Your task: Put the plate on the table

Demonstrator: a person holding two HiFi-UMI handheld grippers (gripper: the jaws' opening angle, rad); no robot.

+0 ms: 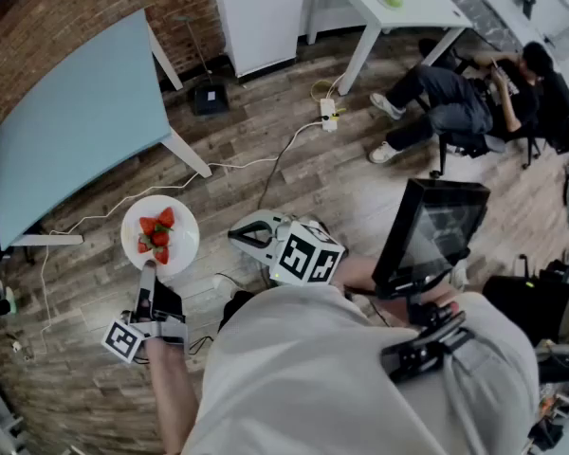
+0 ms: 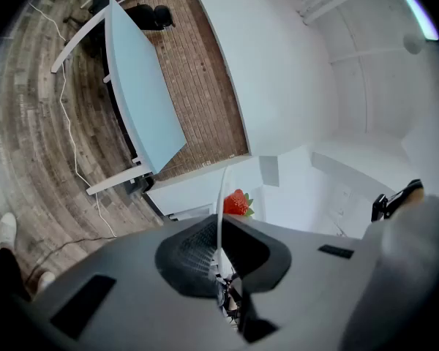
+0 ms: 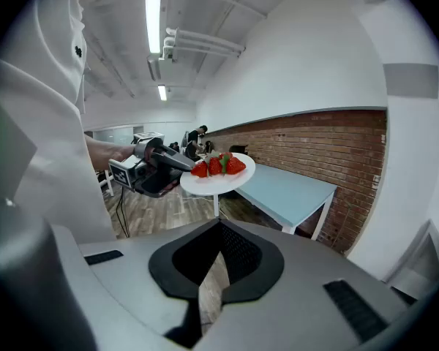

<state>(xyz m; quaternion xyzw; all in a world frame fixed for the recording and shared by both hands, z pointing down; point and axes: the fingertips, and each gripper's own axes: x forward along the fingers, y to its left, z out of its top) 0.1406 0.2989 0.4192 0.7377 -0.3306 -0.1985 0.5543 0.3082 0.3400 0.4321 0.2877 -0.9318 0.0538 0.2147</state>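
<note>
A white plate [image 1: 177, 245] carrying several strawberries [image 1: 156, 234] hangs above the wooden floor, just off the near corner of the light-blue table [image 1: 76, 121]. My left gripper [image 1: 148, 271] is shut on the plate's near rim. In the left gripper view the plate [image 2: 221, 196] shows edge-on between the jaws, with a strawberry [image 2: 236, 202] beyond it. The right gripper [image 1: 235, 236] floats to the right of the plate, shut and holding nothing. The right gripper view shows the plate [image 3: 219, 180] level, with the table [image 3: 293, 192] behind and below it.
Cables and a power strip [image 1: 327, 112] lie on the floor past the plate. A black box [image 1: 210, 98] sits by the brick wall [image 1: 85, 3]. A person [image 1: 455, 102] sits at the far right near a white table [image 1: 379, 8].
</note>
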